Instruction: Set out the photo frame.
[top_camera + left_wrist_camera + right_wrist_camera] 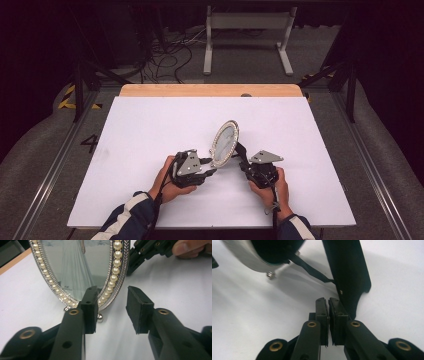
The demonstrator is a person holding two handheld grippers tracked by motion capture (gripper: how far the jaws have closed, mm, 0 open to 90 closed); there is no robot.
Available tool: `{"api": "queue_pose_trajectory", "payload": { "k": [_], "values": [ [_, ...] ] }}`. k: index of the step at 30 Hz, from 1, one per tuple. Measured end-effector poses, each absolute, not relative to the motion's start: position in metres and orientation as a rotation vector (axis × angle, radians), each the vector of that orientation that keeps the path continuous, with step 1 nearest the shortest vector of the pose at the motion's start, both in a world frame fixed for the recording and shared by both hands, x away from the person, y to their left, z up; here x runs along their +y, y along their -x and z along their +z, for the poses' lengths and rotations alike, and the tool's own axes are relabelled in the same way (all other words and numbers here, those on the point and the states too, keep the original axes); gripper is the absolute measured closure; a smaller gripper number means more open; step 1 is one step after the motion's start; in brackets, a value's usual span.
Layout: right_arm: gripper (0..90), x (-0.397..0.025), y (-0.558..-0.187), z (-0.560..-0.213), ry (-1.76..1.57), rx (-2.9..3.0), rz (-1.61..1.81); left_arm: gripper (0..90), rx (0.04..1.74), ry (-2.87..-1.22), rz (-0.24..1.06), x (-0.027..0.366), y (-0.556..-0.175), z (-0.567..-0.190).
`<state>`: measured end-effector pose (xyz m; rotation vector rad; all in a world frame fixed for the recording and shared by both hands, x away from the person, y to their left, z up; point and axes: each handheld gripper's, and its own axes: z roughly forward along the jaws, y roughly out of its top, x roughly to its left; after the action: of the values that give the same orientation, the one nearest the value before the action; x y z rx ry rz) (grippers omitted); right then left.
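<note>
The left tool (210, 172) stands with jaws apart at the lower rim of the oval frame (225, 142), one pad in front of the pearl border, evidently steadying it. The frame stands tilted near the centre of the table (140, 130). The right tool (244, 165), at 4 o'clock from the frame, is closed beside the black back stand (348, 277); contact cannot be confirmed. Both hands lie low, knuckles up.

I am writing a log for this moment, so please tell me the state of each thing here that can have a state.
Oval picture frame: upright on the table, leaning back on its stand.
Black stand: folded out behind the frame, foot on the table.
Left gripper: open, jaws at the frame's lower rim, not clamping it.
Right gripper: jaws shut, beside the stand.
</note>
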<state>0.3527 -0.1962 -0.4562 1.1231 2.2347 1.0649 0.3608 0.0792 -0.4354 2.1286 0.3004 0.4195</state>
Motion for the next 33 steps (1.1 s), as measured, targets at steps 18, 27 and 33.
{"api": "queue_pose_trajectory", "payload": {
  "k": [18, 27, 33],
  "values": [
    [62.1, -0.173, -0.333, -0.443, -1.027, 2.233, 1.244, 21.8, 0.48, -2.14, 0.481, 0.152, -0.331, -0.442],
    [53.3, -0.153, -0.345, -0.448, -1.09, 2.213, 1.296, 17.6, 0.565, -2.093, 0.511, 0.184, -0.315, -0.443],
    [51.5, -0.141, -0.353, -0.455, -1.126, 2.176, 1.297, 17.6, 0.62, -2.109, 0.492, 0.193, -0.305, -0.453]
  ]
}}
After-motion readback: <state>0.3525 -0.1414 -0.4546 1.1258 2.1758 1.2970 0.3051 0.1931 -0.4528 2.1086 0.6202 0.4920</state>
